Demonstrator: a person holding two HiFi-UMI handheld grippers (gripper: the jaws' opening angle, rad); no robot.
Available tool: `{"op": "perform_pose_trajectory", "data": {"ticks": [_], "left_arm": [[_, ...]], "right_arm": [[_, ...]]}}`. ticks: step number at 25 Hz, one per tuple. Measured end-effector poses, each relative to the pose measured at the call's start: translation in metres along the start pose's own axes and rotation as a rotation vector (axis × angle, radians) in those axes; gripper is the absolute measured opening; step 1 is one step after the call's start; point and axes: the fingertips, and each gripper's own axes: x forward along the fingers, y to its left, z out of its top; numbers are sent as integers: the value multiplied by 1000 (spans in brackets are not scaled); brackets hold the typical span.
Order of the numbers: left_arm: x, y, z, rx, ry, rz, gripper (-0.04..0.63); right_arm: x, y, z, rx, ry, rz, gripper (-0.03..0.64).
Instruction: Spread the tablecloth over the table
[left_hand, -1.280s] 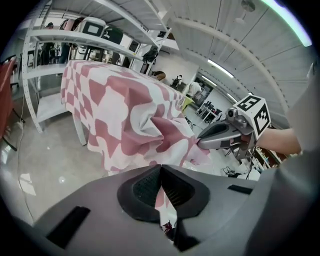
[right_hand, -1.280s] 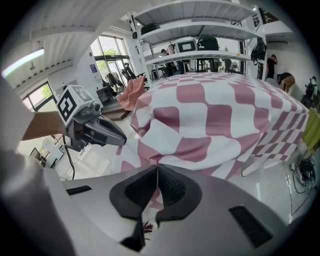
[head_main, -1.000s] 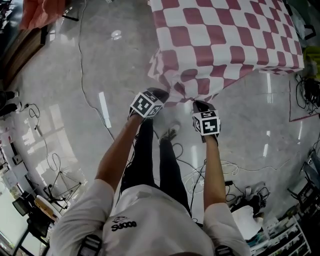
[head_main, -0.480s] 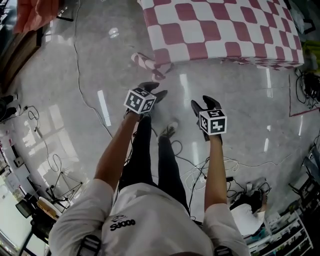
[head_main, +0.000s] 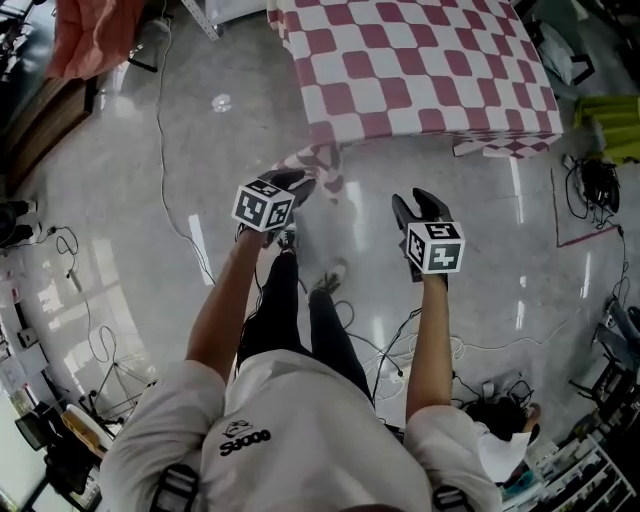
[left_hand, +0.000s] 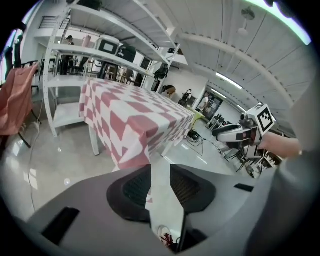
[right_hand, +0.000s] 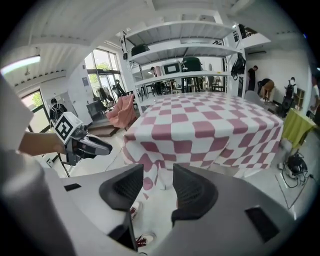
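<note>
Ahead, tablecloth (head_main: 420, 70) clear of left gripper (head_main: 297, 183), right gripper (head_main: 413, 201), fingers (right_hand: 192, 190) narrowing

Head view looks steeply down, both gripper views face forward, all share tablecloth (head_main: 420, 70)

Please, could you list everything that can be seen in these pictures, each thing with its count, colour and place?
tablecloth: one, red-and-white checked, over the table, one near corner hanging low
table: one, pale legs, under the cloth
shelving rack: one, white, behind the table
salmon cloth: one, hanging at far left
yellow-green thing: one, right of the table; I cannot tell what it is
cables: several, black and white, on the floor
floor: grey, glossy
shoes: two, white with red laces, below the grippers
left gripper: one, dark grey, jaws apart, just closing somewhat, nothing between them
right gripper: one, dark grey, the same
</note>
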Motion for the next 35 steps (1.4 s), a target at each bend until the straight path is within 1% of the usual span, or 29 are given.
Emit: {"op": "perform_pose_trajectory", "data": {"ticks": [3, 5, 7, 10, 14, 16, 19, 21, 24, 28, 31, 35], "left_arm": [[-37, -5, 31, 45, -60, 33, 78], [-60, -9, 52, 65, -110, 51, 55], [-82, -15, 75, 97, -156, 60, 43], [-111, -34, 110, 170, -217, 65, 35], [-152, -61, 160, 274, -309, 72, 32], [-172, -75, 186, 321, -359, 74, 32], [-198, -91, 216, 376, -424, 76, 32], [-215, -100, 234, 397, -463, 62, 32], [-241, -108, 257, 425, -515, 43, 32], [-264, -111, 286, 478, -564, 53, 32], [-278, -113, 304, 505, -595, 53, 32], [-294, -119, 329, 550, -632, 58, 32]], "right_arm": [[-39, 4, 40, -36, -61, -32, 187], [-61, 10, 68, -62, -116, -37, 183], [-82, 17, 94, -76, -173, -47, 178], [-112, 29, 130, -95, -242, -59, 150], [-146, 54, 180, -118, -341, -25, 106], [-161, 66, 202, -140, -383, -17, 72], [-177, 80, 228, -180, -422, -18, 36], [-185, 87, 243, -197, -443, -20, 25], [-195, 97, 264, -220, -468, -35, 23], [-207, 102, 295, -252, -503, -69, 23], [-216, 106, 319, -268, -542, -80, 23], [-224, 115, 347, -320, -577, -88, 23]]}}
